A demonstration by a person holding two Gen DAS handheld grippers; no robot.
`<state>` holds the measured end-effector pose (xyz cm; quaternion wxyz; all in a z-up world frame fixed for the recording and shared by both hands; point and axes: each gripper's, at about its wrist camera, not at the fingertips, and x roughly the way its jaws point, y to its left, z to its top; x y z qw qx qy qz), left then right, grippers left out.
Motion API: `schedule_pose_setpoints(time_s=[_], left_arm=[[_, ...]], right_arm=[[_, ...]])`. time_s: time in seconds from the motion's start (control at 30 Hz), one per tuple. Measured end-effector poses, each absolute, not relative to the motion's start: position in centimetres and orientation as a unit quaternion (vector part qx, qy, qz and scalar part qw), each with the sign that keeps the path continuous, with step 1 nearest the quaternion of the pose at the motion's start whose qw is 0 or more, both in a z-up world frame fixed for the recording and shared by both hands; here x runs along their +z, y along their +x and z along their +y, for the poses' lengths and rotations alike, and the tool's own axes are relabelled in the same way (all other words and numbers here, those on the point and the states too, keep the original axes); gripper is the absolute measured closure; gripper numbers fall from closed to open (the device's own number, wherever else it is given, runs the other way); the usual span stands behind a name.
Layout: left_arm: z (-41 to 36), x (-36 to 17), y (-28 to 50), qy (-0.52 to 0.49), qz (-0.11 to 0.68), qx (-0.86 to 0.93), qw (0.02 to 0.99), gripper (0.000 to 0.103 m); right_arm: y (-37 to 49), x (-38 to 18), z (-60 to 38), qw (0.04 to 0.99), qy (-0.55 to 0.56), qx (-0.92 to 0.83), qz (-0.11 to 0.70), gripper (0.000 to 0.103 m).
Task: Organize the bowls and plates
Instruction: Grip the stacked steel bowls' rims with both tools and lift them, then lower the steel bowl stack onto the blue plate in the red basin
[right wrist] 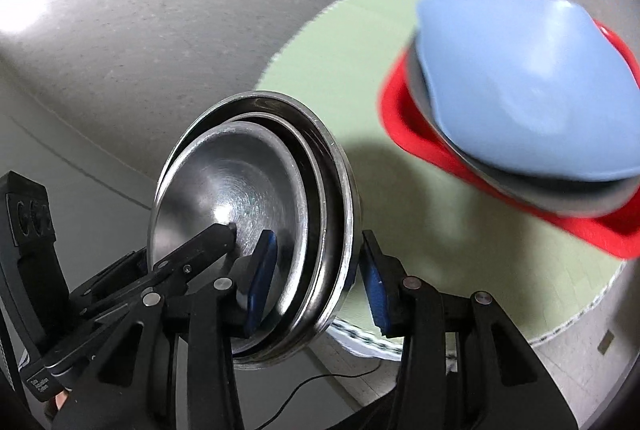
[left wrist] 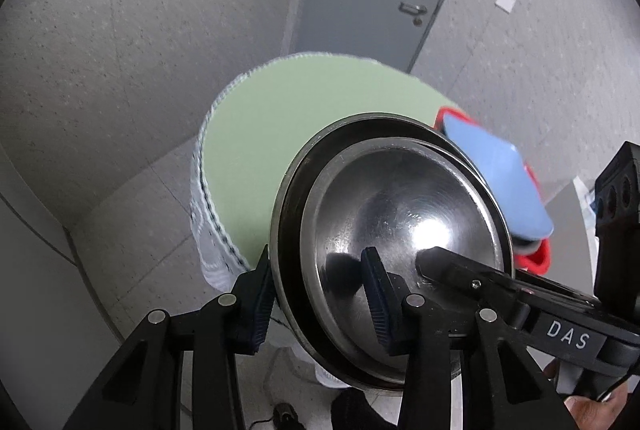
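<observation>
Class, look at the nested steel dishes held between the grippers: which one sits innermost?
The smallest steel bowl, with the bright glare at its centre. Its rim lies inside the rims of the larger steel dishes around it; both hand-held grippers straddle the stack's rim.

Silver steel bowls [right wrist: 256,189], blue plate [right wrist: 532,85], red tray [right wrist: 412,133], pale green tablecloth [left wrist: 260,133]

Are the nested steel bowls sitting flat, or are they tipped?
Tipped. The steel bowls stand nearly on edge, their openings facing sideways, with the right gripper and left gripper each straddling the rims.
</observation>
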<state>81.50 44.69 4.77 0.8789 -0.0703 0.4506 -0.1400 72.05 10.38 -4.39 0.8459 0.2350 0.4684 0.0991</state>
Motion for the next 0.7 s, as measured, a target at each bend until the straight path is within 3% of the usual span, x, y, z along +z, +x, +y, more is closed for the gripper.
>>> schedule_pose_setpoints(time_s=[0.37,0.7], left_arm=[[35.7,11.8,81.0,-0.066,0.388,-0.169,0.904,0.066],[24.2,9.1,85.0,-0.062,0.434,-0.198,0.877,0.066]], right_arm=[[72.9,1.5,4.2,0.874,0.24,0.095,0.411,0.061],[74.0,1.3,-5.1,0.866,0.224,0.058,0.443,0.061]])
